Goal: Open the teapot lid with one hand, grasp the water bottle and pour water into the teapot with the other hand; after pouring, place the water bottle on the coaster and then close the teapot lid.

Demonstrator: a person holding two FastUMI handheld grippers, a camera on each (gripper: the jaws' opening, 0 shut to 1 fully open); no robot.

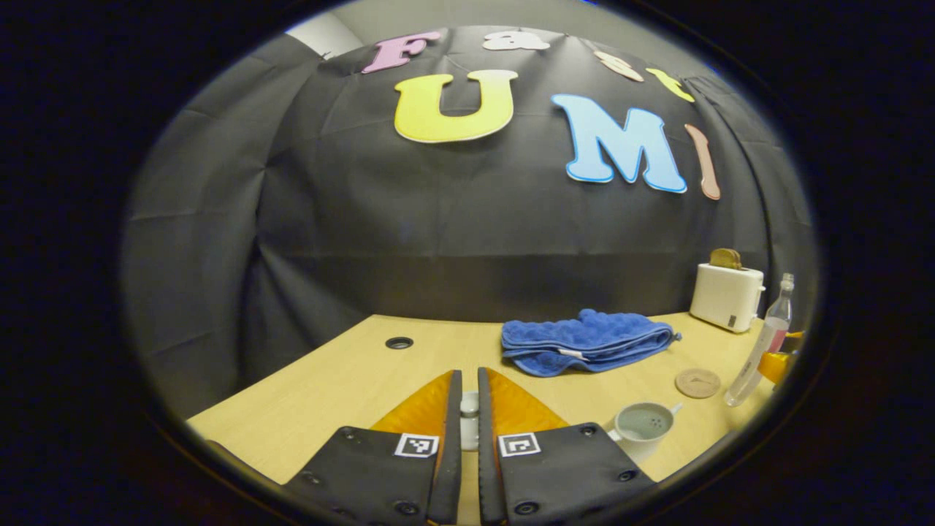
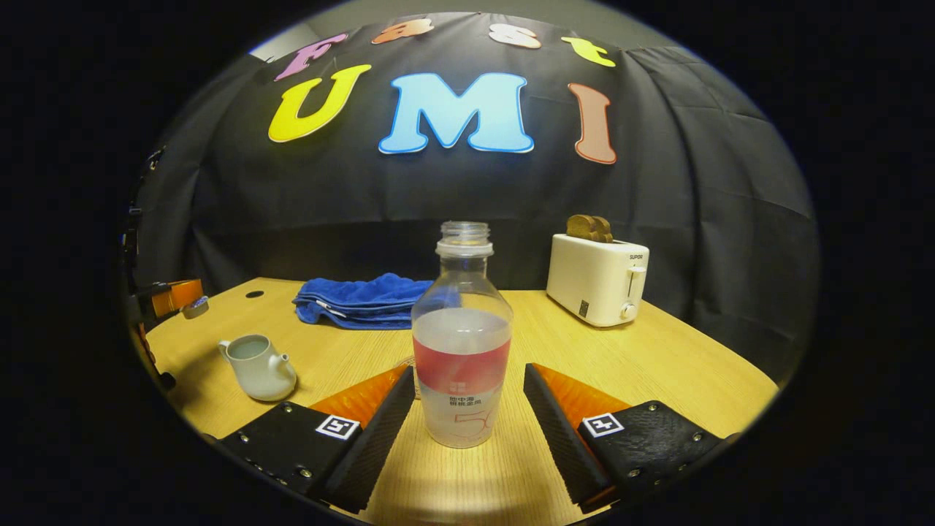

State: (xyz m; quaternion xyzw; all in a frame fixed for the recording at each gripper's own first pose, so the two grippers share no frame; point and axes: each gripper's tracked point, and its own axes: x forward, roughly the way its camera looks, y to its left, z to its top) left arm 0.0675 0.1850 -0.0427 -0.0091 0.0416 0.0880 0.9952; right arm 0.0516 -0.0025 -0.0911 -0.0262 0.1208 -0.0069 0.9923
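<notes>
My left gripper is shut on the small white teapot lid, held up over the table. In the right gripper view it sits at the far left edge with the lid in it. The white teapot stands open, with water visible inside. The uncapped, partly filled water bottle stands upright on the table between the fingers of my open right gripper, neither finger touching it. A round cork coaster lies just left of the bottle.
A folded blue towel lies toward the back of the wooden table. A white toaster with bread in it stands at the back right. A cable hole is at the back left.
</notes>
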